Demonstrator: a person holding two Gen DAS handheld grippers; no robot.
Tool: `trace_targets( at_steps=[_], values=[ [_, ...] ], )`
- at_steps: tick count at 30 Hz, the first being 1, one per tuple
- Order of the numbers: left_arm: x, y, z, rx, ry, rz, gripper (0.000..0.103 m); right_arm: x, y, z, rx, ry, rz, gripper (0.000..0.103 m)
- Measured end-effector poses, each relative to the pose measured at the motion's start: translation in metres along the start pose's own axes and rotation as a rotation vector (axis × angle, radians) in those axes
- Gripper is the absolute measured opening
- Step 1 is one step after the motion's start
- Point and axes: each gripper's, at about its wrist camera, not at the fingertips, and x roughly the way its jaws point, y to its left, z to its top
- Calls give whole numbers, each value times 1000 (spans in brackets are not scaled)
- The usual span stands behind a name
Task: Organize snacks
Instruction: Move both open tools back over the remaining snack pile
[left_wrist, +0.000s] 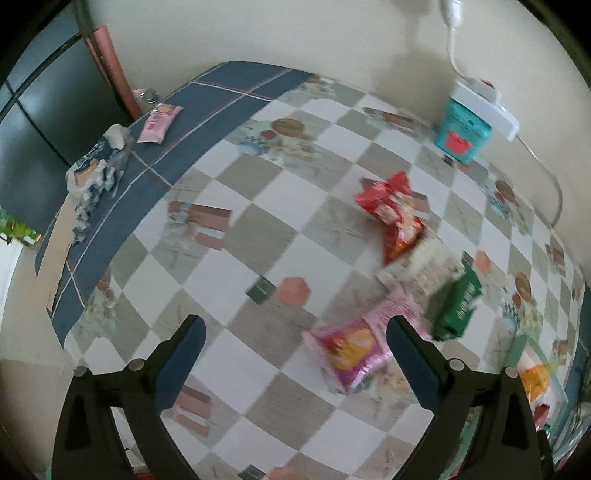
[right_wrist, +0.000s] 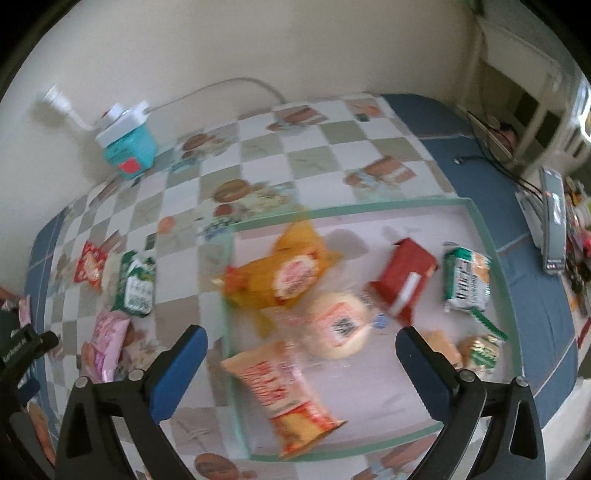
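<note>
Checkered oilcloth w/ a blue border covers the worktop (left_wrist: 258, 236) in the left wrist view. Left gripper (left_wrist: 295, 332) sits at the bottom of the frame, blue-padded fingers (left_wrist: 181, 362) spread wide apart, nothing btwn them but cloth. Just right of centre-bottom lies a pink snack pack (left_wrist: 354, 347), partly behind the right-hand finger. Above it, toward centre right, a white pack (left_wrist: 424, 266), a green pack (left_wrist: 458, 306) and a red pack (left_wrist: 395, 214) lie bunched together, blurred. Teal box (left_wrist: 461, 133) stands upper right by the wall, a white power strip (left_wrist: 484, 107) on top. Upper left: a pink sachet (left_wrist: 159, 118) on the blue border.

Right wrist view: right gripper (right_wrist: 301, 339) at the bottom, fingers (right_wrist: 177, 373) also wide apart, holding nothing. A shallow green-rimmed tray (right_wrist: 476, 221) fills centre and right. Inside it: an orange bag (right_wrist: 280, 273), a round bun in clear wrap (right_wrist: 340, 328), an orange-and-red striped pack (right_wrist: 284, 395) at the lower edge, a red carton (right_wrist: 402, 280), a green-and-white pack (right_wrist: 465, 280) and a small green-labelled snack (right_wrist: 480, 350). Left of the tray, on the cloth, lie the red, white, green & pink packs.
</note>
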Motion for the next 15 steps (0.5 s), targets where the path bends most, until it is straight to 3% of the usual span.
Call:
trace_targets(
  at_steps=[7, 15],
  values=[
    [7, 42, 17, -70, 14, -18, 99, 0, 56, -8, -76, 1, 54, 103],
    [17, 84, 31, -128, 26, -16, 99, 11, 100, -19, -122, 29, 52, 103]
  ],
)
